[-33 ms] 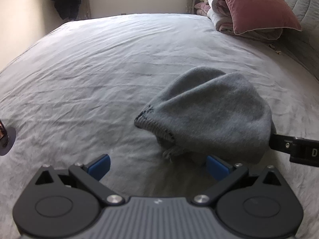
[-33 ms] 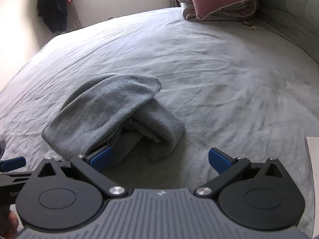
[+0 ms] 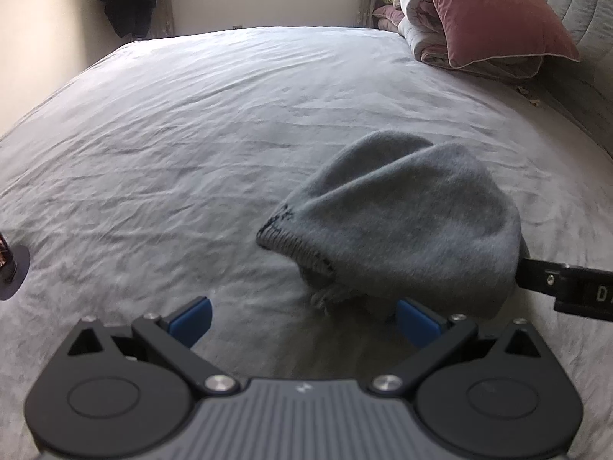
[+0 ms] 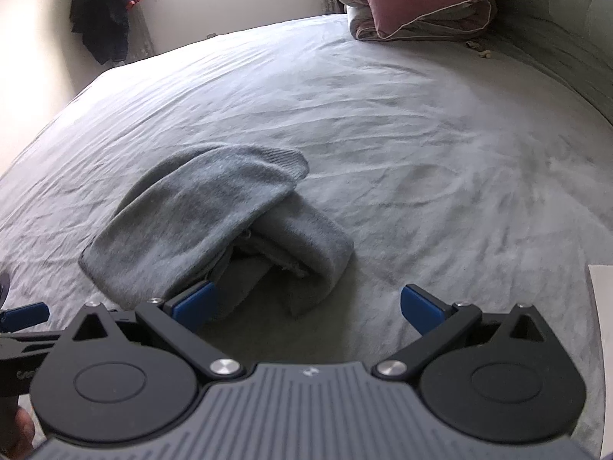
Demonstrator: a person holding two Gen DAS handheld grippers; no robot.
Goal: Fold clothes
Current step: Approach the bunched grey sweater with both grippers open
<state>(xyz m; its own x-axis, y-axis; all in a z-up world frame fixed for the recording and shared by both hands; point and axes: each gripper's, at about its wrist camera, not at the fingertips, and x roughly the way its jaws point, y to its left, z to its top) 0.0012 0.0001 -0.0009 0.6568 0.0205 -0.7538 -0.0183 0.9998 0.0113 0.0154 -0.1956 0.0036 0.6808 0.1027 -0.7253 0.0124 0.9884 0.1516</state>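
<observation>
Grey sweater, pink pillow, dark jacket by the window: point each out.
Grey sweater (image 4: 199,222), right wrist view, on its folded top layer.
Pink pillow (image 3: 494,11), left wrist view, on its front face.
Dark jacket (image 4: 103,11), right wrist view, on its body, hanging at the wall.

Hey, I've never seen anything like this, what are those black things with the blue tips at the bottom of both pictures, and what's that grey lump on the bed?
Those are two handheld grippers, one in each of a person's hands, each with a camera looking along its fingers. One picture comes from the left gripper, the other from the right gripper. The blue tips are finger pads. Both sets of jaws stand wide open, holding nothing. The lump is a grey knitted garment, loosely folded over itself on the grey bedsheet. A pink pillow rests on folded bedding at the far end, and dark clothes hang by the window.
</observation>
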